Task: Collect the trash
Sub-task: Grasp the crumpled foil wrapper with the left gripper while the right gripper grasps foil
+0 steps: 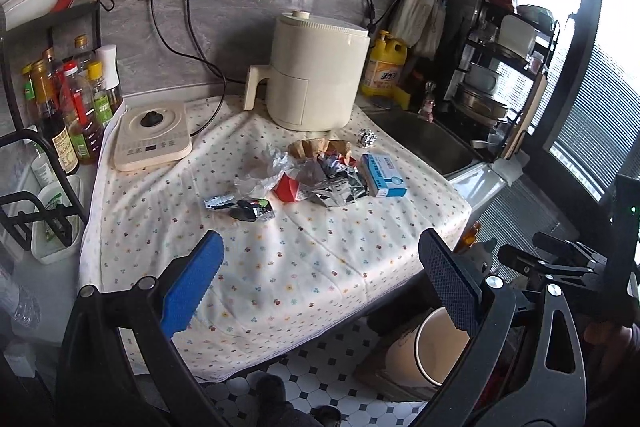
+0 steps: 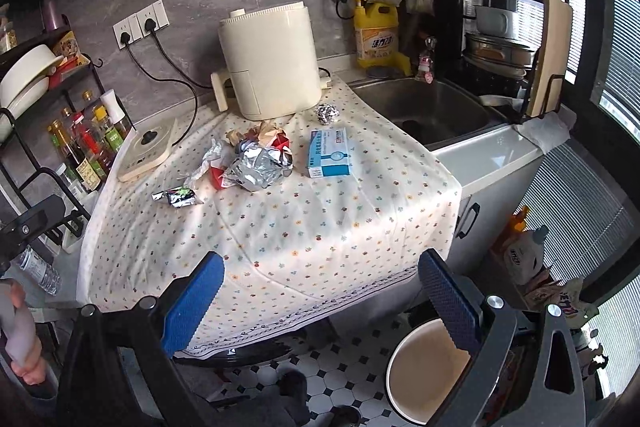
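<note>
My L gripper wide, empty, over cloth front edge. R gripper same. Trash pile mid-tablecloth; blue box just beside, foil ball near air fryer. Bin on floor below.

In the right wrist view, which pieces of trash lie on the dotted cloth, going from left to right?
Small black-and-silver snack wrapper → large crumpled silver foil bag → blue-and-white cardboard box. The red carton and brown paper overlap the bag, so I omit them.
</note>
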{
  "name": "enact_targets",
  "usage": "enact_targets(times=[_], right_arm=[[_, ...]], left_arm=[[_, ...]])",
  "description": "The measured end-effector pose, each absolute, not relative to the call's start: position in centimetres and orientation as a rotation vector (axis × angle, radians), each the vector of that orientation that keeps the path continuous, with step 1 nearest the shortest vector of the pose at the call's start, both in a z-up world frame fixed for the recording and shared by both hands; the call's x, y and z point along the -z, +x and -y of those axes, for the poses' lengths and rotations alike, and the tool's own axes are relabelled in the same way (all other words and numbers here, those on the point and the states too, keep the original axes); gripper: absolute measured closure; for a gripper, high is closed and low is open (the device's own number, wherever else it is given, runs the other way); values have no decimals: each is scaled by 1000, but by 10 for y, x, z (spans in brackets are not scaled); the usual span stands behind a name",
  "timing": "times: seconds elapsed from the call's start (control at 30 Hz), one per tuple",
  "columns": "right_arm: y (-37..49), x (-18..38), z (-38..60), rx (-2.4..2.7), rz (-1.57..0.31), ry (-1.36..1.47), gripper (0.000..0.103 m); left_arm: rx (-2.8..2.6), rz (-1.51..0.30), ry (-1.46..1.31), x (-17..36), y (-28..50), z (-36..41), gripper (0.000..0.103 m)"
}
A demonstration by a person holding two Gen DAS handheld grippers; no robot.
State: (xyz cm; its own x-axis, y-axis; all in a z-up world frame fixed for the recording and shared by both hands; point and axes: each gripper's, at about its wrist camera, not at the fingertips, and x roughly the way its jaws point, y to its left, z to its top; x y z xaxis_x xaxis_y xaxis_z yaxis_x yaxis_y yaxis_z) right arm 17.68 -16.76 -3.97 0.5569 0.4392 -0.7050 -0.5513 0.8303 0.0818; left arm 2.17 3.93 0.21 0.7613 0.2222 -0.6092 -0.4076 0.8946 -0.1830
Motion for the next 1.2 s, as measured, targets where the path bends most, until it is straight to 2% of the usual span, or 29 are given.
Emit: enact_targets(times=[0.33, 0.5, 0.7, 0.8, 0.93, 1.0, 1.17, 1.2], right_arm=[[216, 54, 101, -679, -841, -172, 8], [235, 66, 73, -687, -870, -156, 9], [254, 85, 39, -704, -893, -179, 20], [270, 96, 25, -725, -938, -161, 33], [286, 112, 4, -749, -990, -150, 45], [291, 119, -8, -768, -1015, -149, 48], [299, 134, -28, -750, -1051, -131, 47], [301, 135, -31, -745, -1057, -126, 46]], left_arm=[[-381, -649, -397, 28, 44, -122, 7], [-354, -676, -457, 52, 66, -151, 13], [-323, -730, -495, 90, 102, -170, 20], [-284, -765, -484, 104, 122, -175, 27], [-224, -822, -440, 118, 145, -177, 36], [-200, -847, -420, 126, 152, -178, 36], [-177, -903, -414, 147, 165, -188, 36], [-178, -925, -397, 152, 168, -188, 40]])
